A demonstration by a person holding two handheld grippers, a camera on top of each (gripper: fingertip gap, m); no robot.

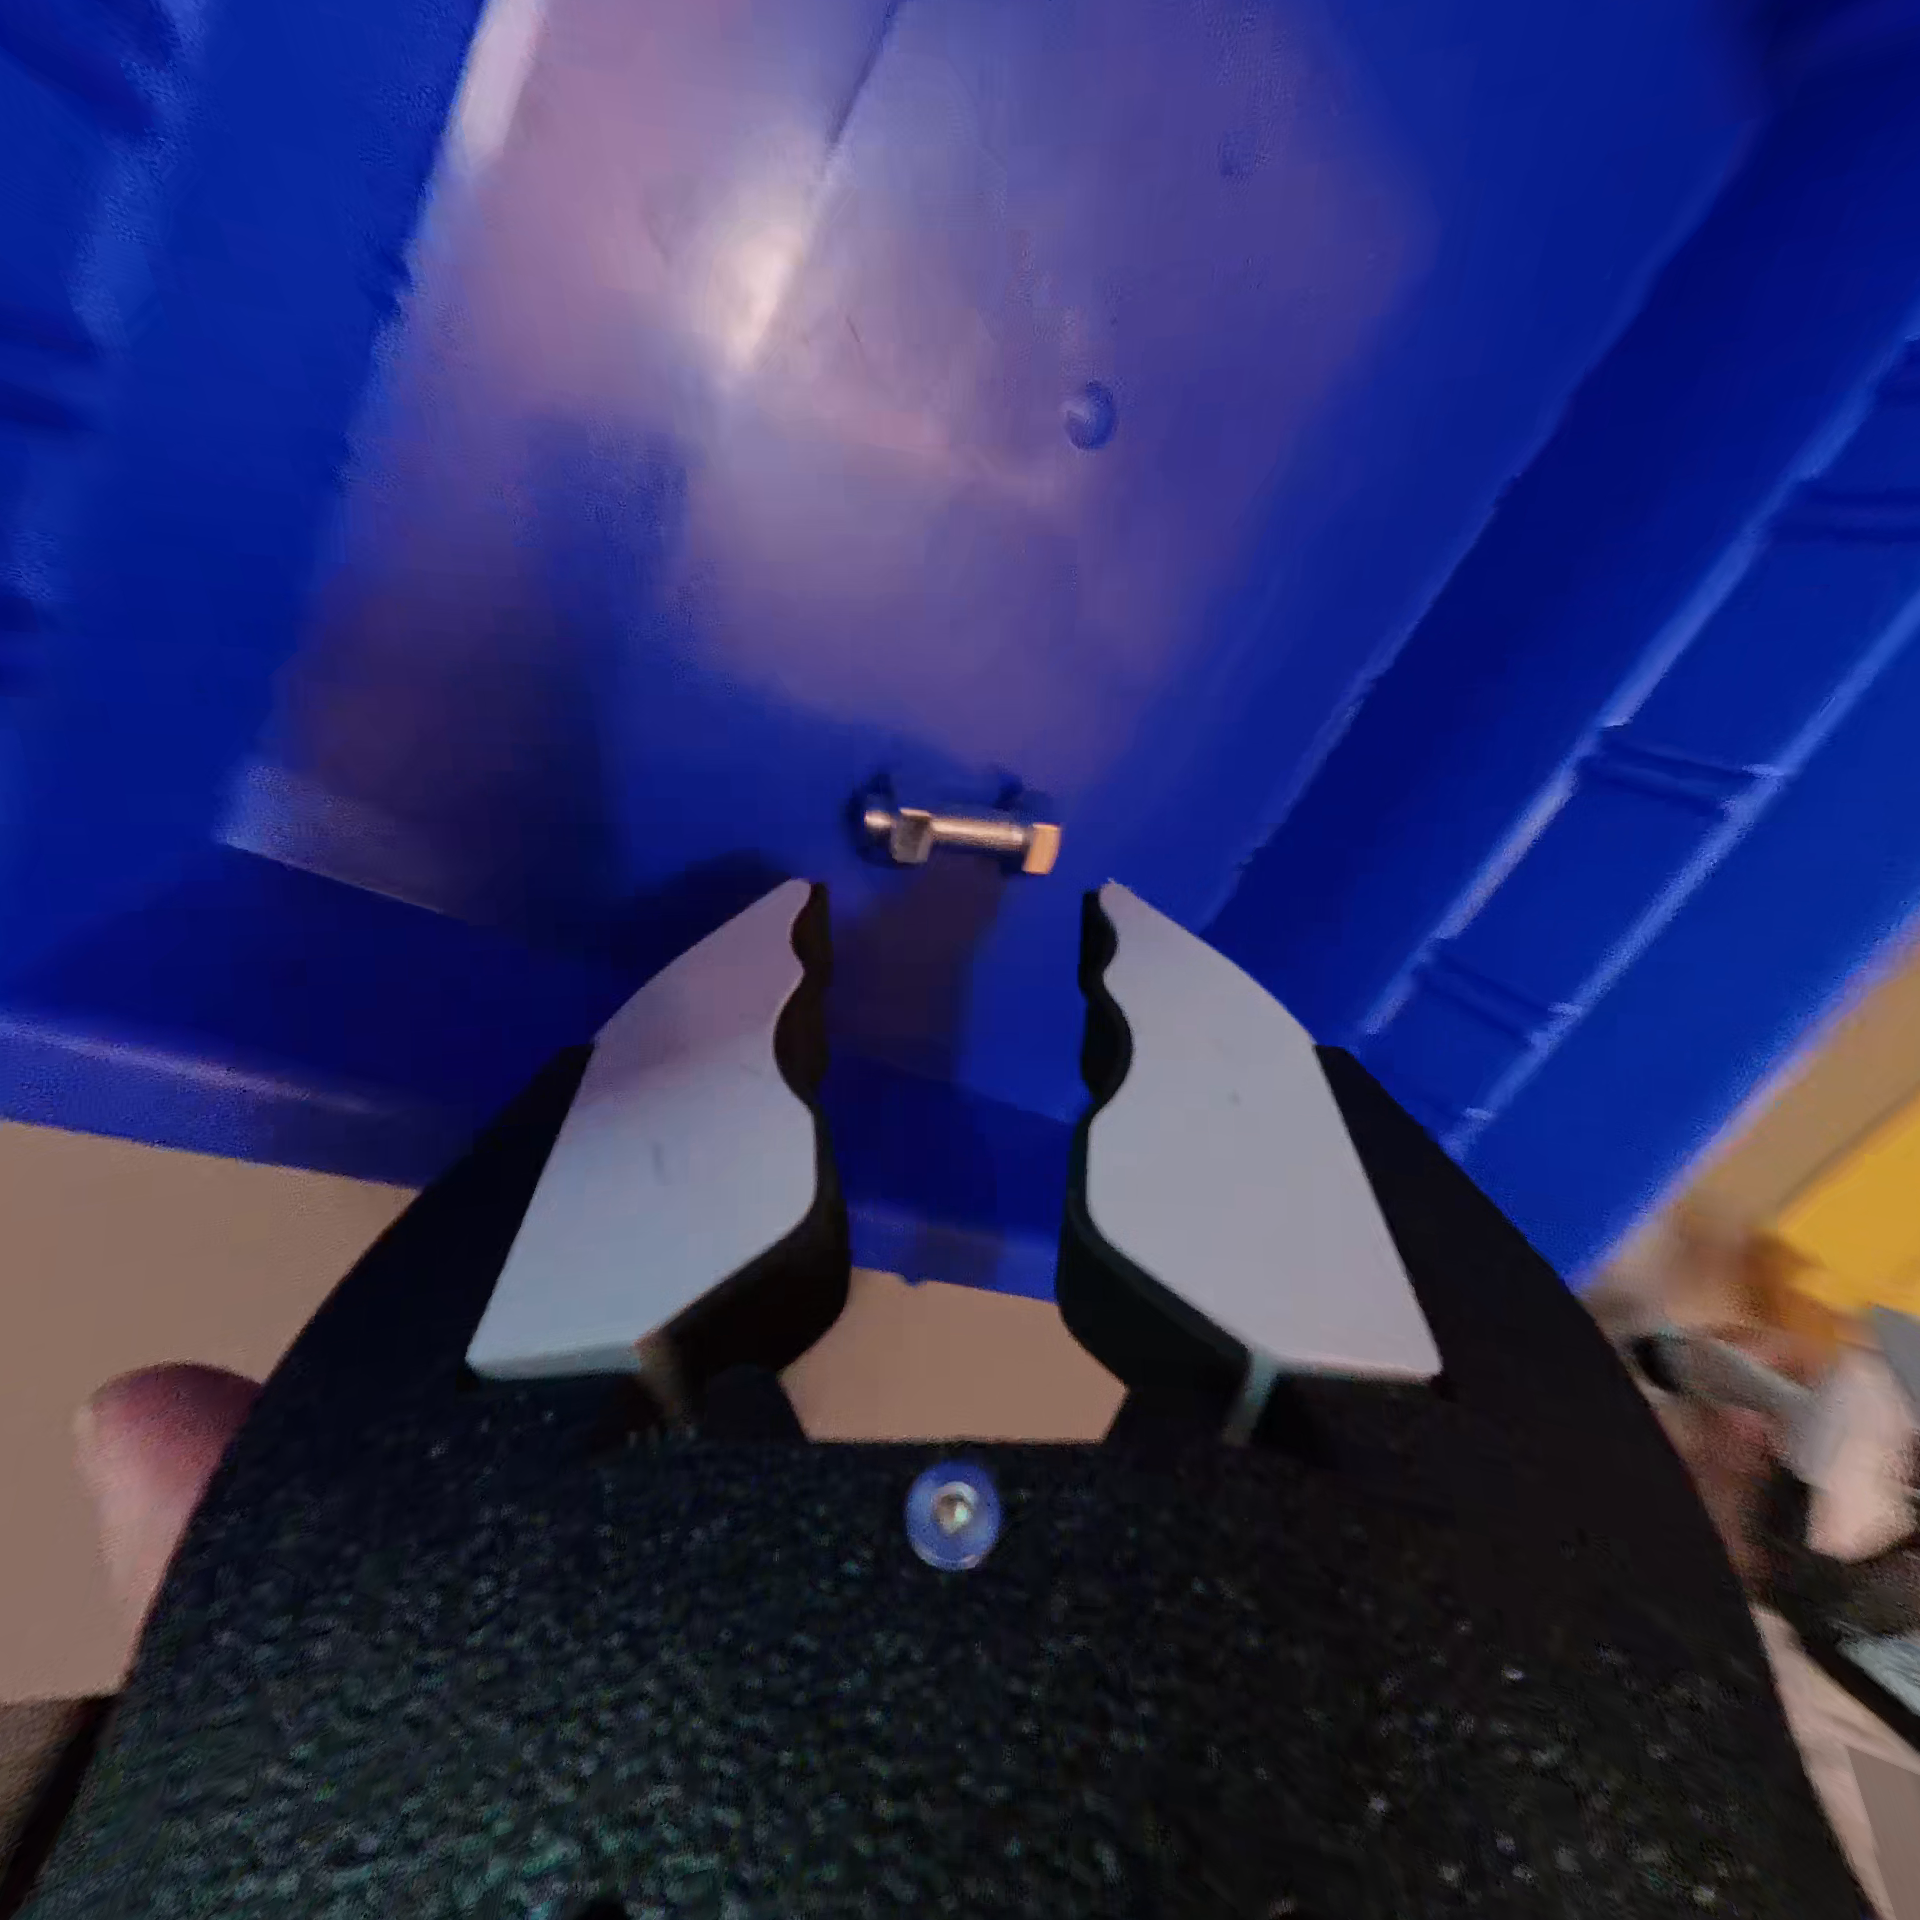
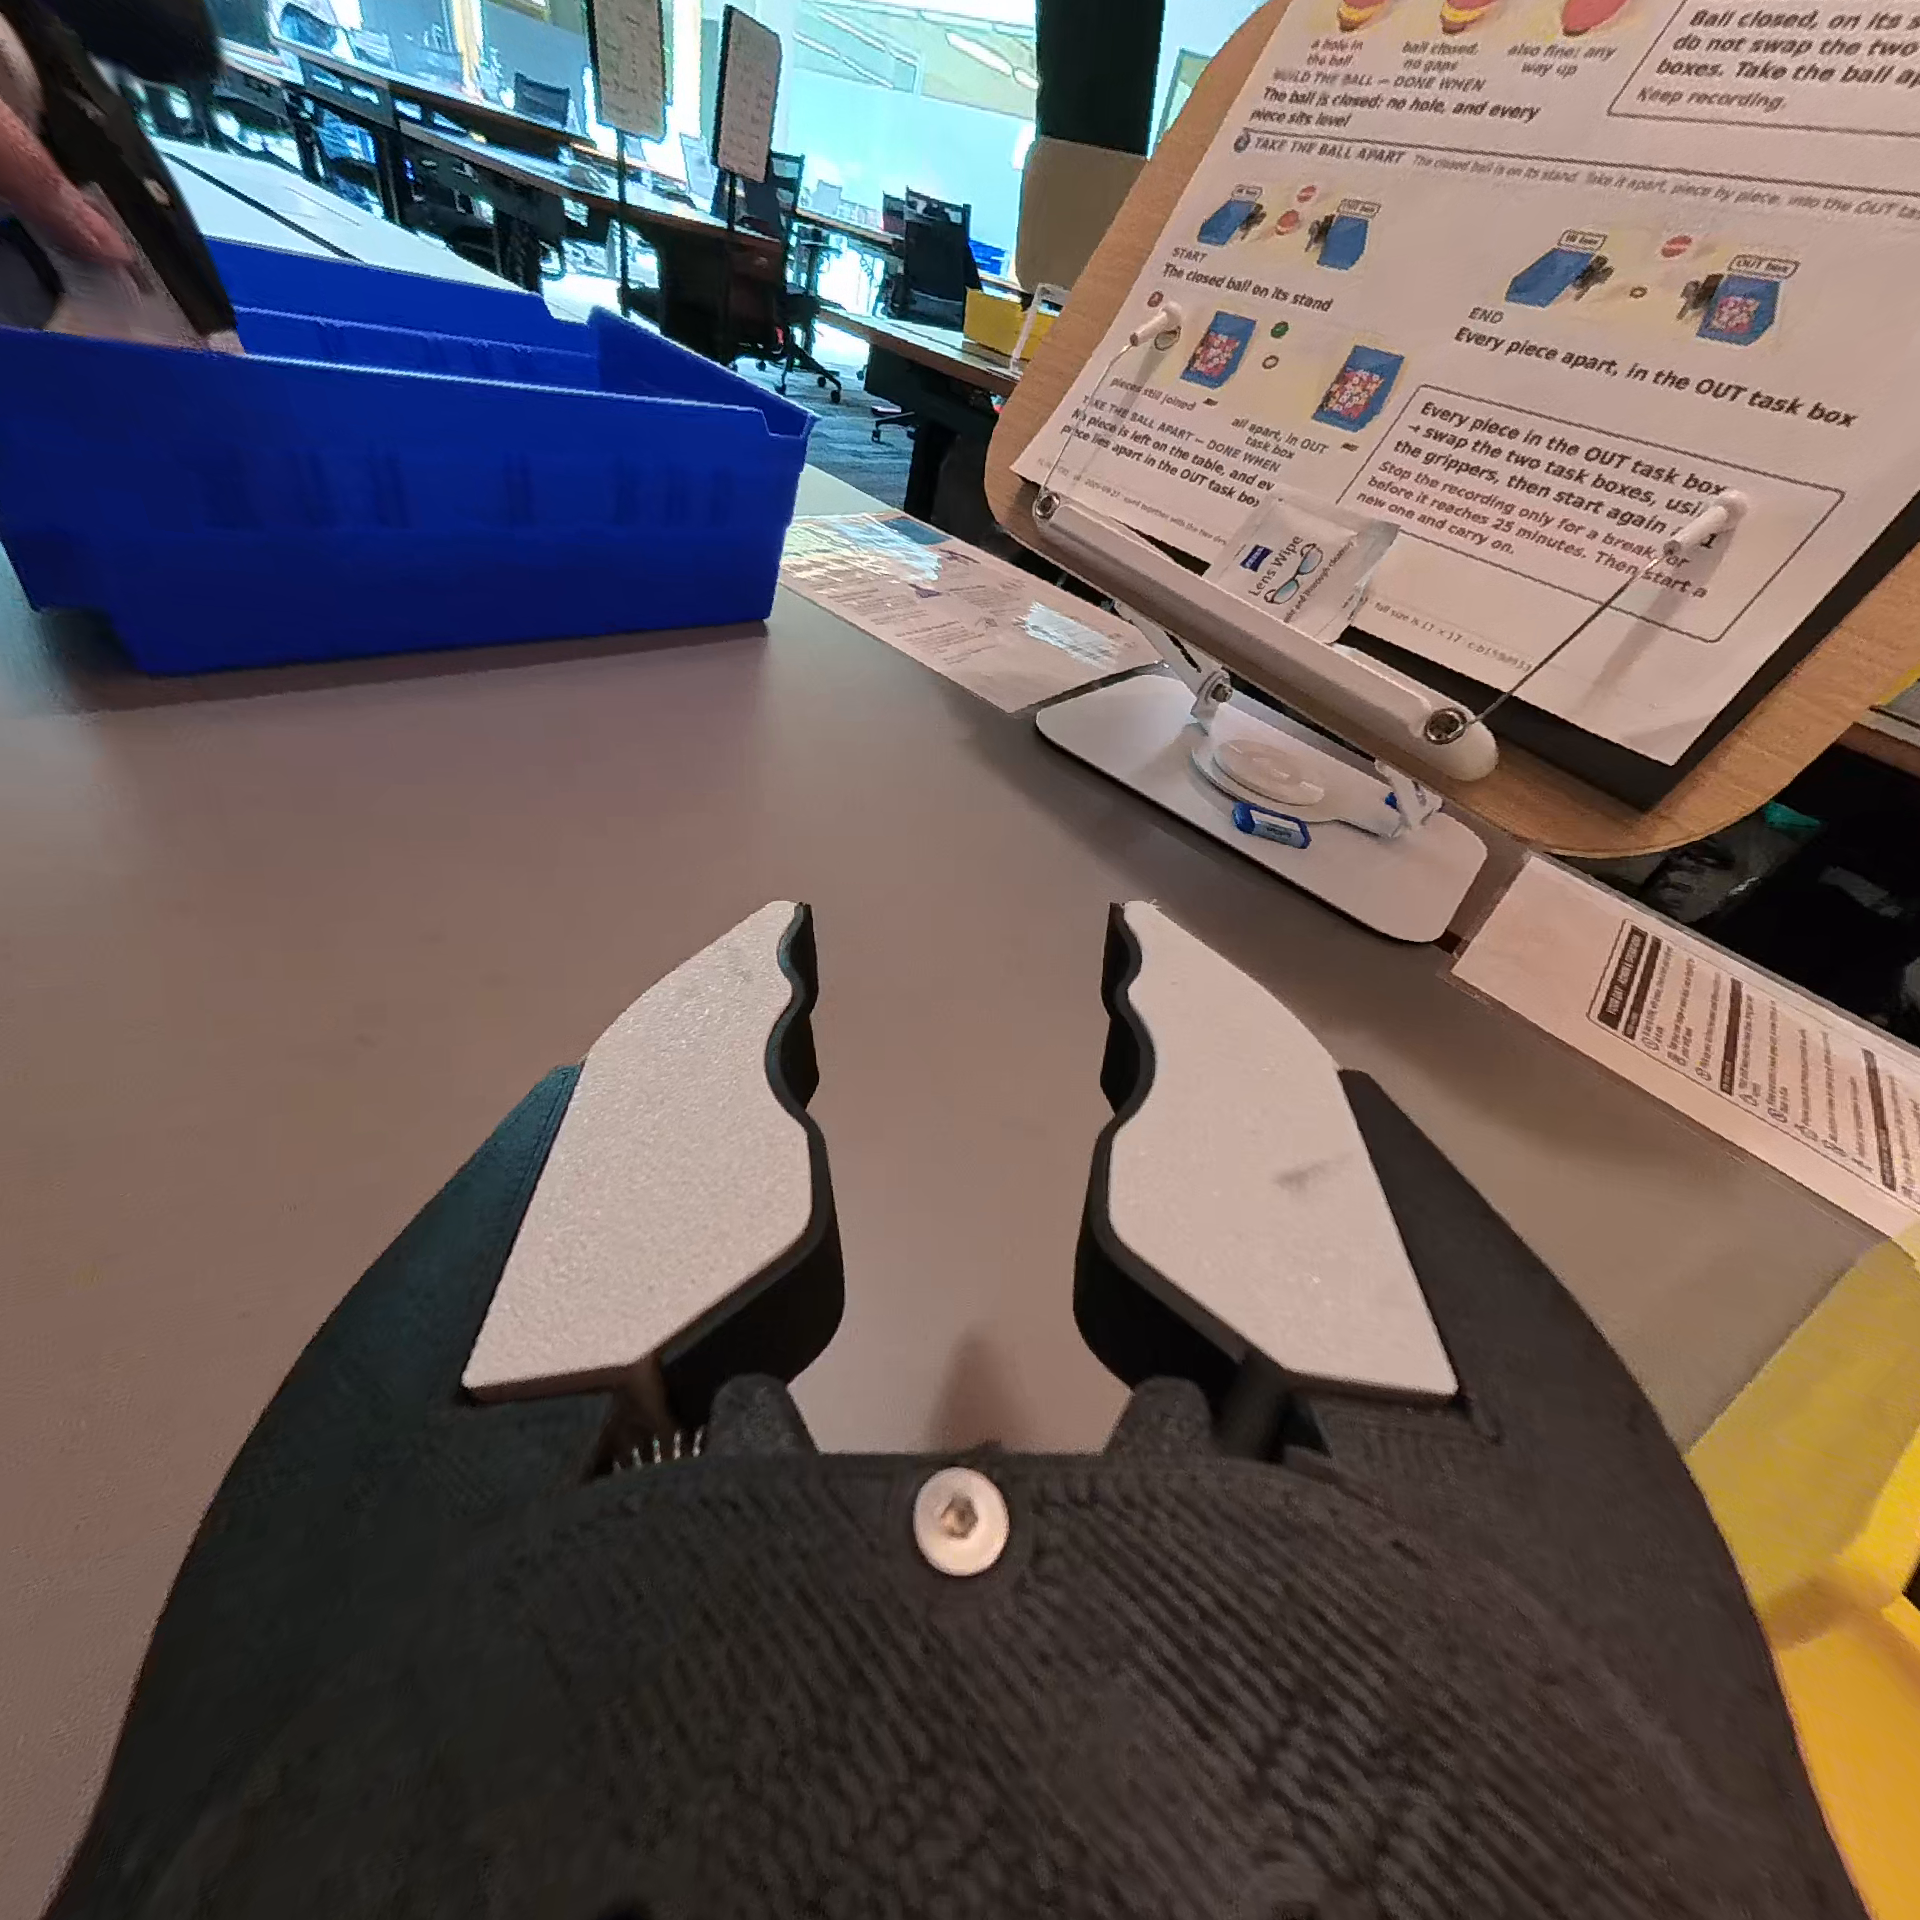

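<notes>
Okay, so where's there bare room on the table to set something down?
The grey table is bare between the right gripper, the blue bin and the white stand base. It is crowded along the far edge: papers, the stand. The bin's floor holds only a small bolt.

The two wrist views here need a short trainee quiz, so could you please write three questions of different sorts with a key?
1. True or false: the left tool holds the metal bolt.
2. Where does the bolt lie? A) on the grey table B) on the floor of the blue bin C) on the document stand
3. Fill in: under the right tool lies only the grey ____.

Key
1. False: its fingers stand apart, the bolt just beyond the tips.
2. B: blue bin.
3. Table; the document stand is off to the right.
</notes>
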